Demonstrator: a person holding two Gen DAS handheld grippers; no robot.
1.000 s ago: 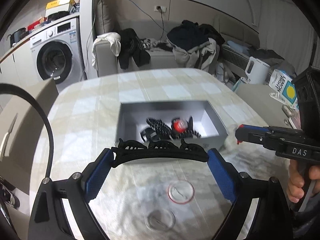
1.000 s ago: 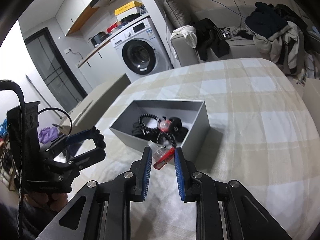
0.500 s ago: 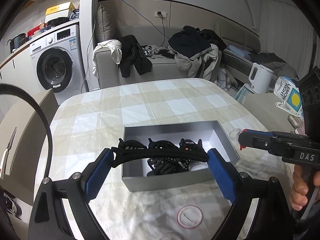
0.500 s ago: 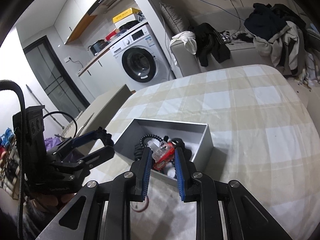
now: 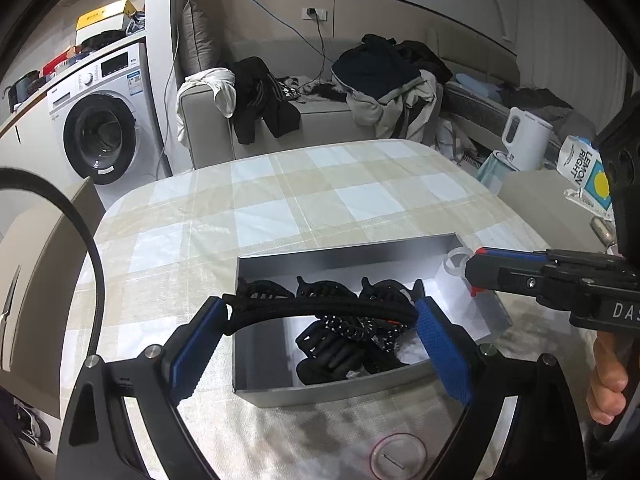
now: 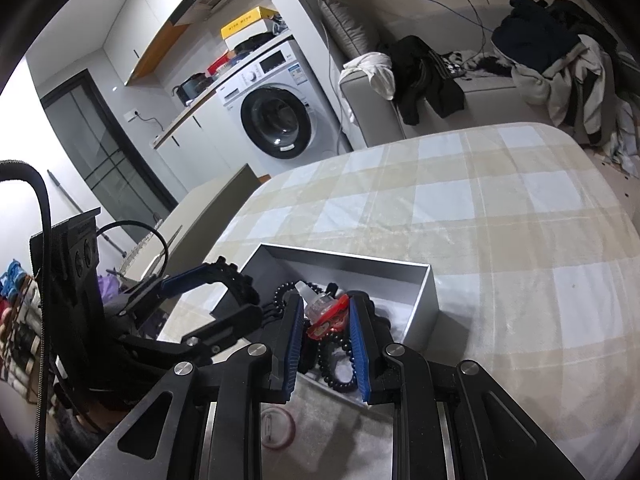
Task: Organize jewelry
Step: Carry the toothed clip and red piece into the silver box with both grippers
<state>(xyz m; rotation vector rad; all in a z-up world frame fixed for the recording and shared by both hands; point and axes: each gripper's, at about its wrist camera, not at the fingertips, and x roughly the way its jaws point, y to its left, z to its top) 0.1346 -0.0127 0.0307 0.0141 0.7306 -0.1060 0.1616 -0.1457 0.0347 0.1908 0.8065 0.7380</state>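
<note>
The left claw (image 5: 320,316) is gripping a black headband (image 5: 316,304) over the grey box (image 5: 360,252); the right claw (image 6: 325,318) is pinching a red-and-clear pendant (image 6: 326,312).

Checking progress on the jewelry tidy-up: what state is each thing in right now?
Left tool: spread wide, clamped on black headband, over the box.
Right tool: shut on a clear and red clip, over the box.
Gray box: open, no lid, holds black beads and hair clips.
Round clear case: lying on the tablecloth beside the box.

Left claw (image 5: 320,316) wide, right claw (image 6: 325,322) narrow
</note>
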